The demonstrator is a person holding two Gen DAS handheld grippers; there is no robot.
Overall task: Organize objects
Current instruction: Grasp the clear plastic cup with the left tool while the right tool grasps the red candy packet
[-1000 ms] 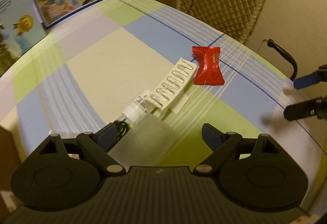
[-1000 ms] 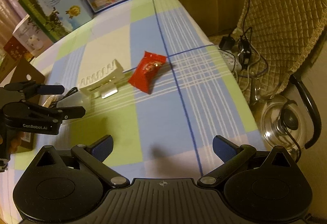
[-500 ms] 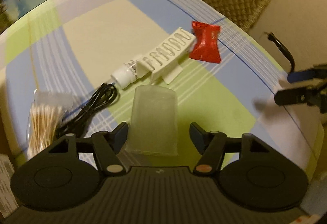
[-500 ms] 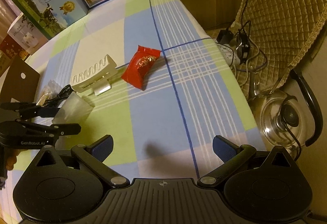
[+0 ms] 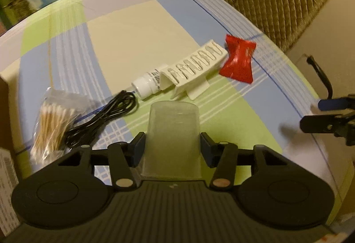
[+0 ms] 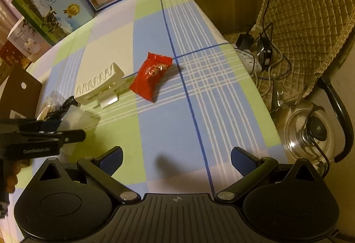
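Note:
A translucent plastic cup (image 5: pixel 173 132) lies on the checked tablecloth, bottom end pointing away, between the jaws of my left gripper (image 5: pixel 172 148). Those jaws are closing and both blue pads touch the cup's sides. In the right wrist view the left gripper (image 6: pixel 55 134) appears at the left edge with the cup (image 6: pixel 77 118) in it. Beyond lie a small white bottle (image 5: pixel 146 86), a white slotted rack (image 5: pixel 193 67) and a red snack packet (image 5: pixel 238 61). My right gripper (image 6: pixel 176 158) hovers open over bare cloth with nothing between its fingers.
A coiled black cable (image 5: pixel 104 118) and a bag of cotton swabs (image 5: pixel 53 123) lie left of the cup. Printed cartons (image 6: pixel 55 5) line the table's far edge. Off the right edge stand a glass kettle (image 6: pixel 310 132), a power strip with cords (image 6: pixel 250 59) and a quilted chair.
The left gripper's jaws have drawn in from wide apart until they meet the cup's sides. The cup is now centred between them, and the view has rolled. The right gripper stays put.

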